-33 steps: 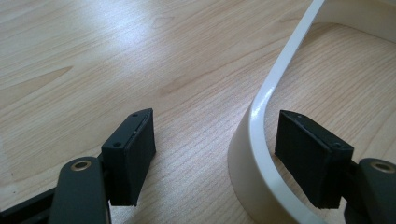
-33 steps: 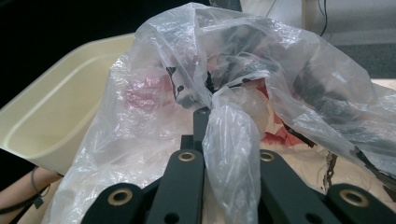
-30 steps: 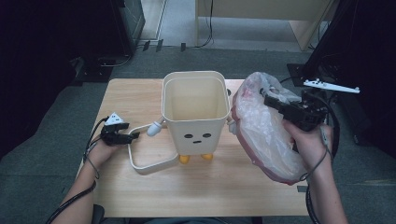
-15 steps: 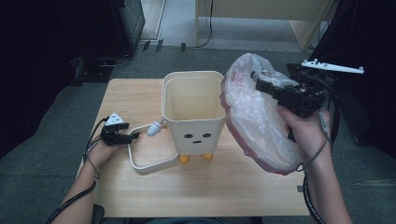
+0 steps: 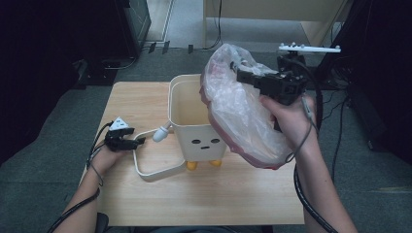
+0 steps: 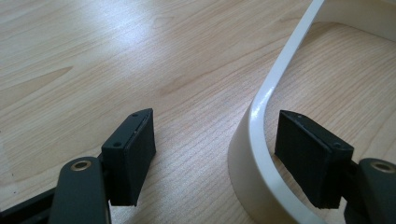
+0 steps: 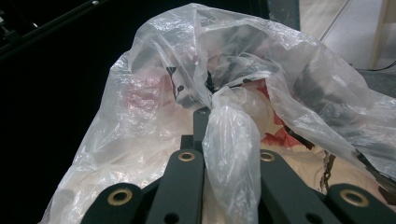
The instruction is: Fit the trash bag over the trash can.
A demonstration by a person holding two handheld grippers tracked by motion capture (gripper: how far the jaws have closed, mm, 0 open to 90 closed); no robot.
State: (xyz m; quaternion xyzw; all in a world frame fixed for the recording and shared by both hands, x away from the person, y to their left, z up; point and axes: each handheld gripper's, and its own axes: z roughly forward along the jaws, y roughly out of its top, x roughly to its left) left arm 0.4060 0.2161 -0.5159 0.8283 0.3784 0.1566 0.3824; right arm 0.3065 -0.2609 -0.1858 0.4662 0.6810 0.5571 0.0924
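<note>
Forearm and left gripper (image 5: 127, 141) rest on the wooden table (image 5: 145, 104) at the left, in the same place they held a second ago. In the left gripper view its black jaws stand apart, straddling the white handle loop (image 6: 261, 135) of the bin without pressing on it. That loop lies flat on the tabletop and runs to the bin's side.

At the middle stands the cream waste bin (image 5: 194, 131), square-mouthed, with a small face on its front and two orange feet. It looks bare inside, with no liner in it yet, and it has not shifted.

To the right, the change: the clear plastic bag (image 5: 243, 116), showing pinkish-red patches through its film, has travelled left and upward over the last second. Earlier it hung beside the bin's right wall; now its upper bulk overlaps the bin's right rim, while the lower part sags down past the bin's right side above the table. The right gripper (image 5: 243, 77) is clamped on a twisted fold of the bag near its top, and the right gripper view shows that bunched plastic (image 7: 231, 154) pinched between the closed jaws.

The carry looks nearly over. The bag likely needs to come further left to centre over the mouth before it can be lowered in, and the left gripper seems placed to steady the bin by its handle.
</note>
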